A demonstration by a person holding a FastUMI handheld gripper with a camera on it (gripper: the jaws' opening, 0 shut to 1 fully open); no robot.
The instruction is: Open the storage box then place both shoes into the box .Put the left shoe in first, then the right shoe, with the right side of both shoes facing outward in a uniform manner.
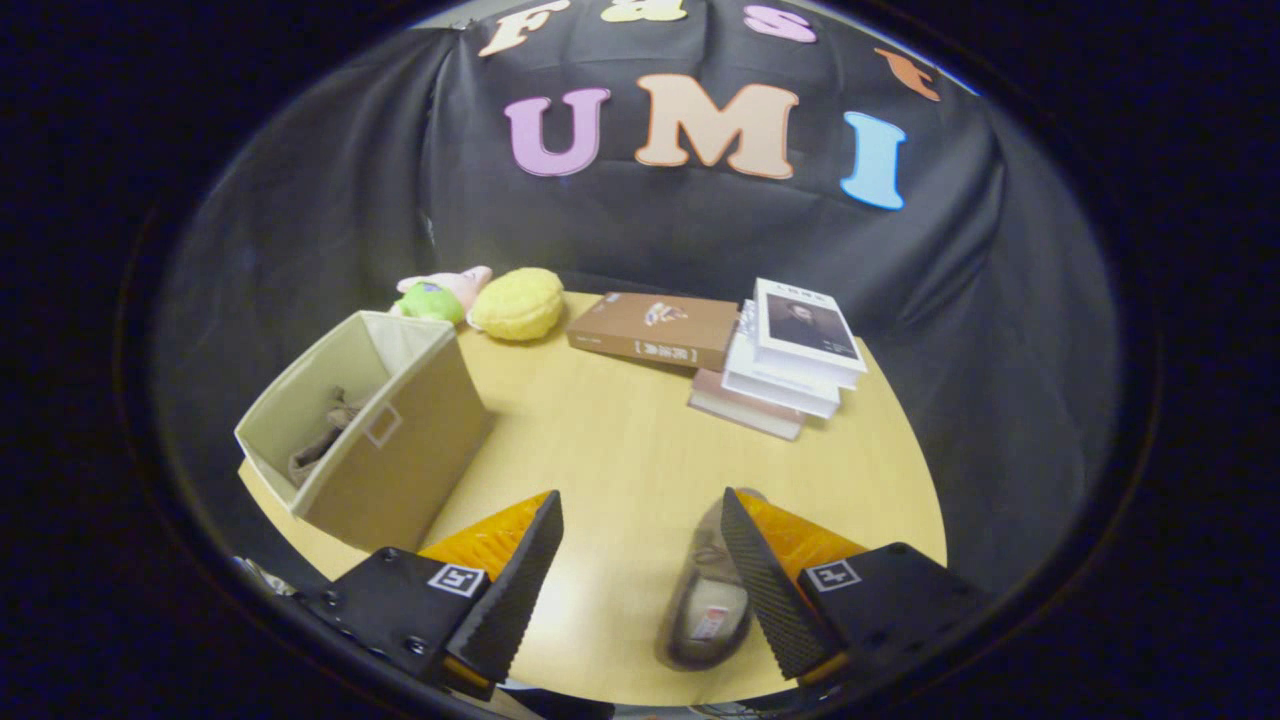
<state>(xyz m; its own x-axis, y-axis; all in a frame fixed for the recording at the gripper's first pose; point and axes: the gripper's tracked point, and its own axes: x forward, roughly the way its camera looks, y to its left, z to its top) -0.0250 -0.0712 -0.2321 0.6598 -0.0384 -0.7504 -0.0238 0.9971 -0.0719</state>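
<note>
A beige fabric storage box (395, 450) stands open on the wooden table (620, 440), ahead and left of my fingers. One grey-brown shoe (322, 440) lies inside it, partly hidden by the box wall. The other grey-brown shoe (712, 595) lies on the table between my fingers, close against the right finger's inner pad (760, 580), its opening facing up. My gripper (640, 575) is open, and the left finger (515, 590) is well clear of the shoe.
At the back of the table lie a yellow plush toy (518, 303) and a pink-and-green plush toy (438, 293). A brown book (655, 330) and a stack of books (790, 360) sit at the back right. The table's right edge curves close by.
</note>
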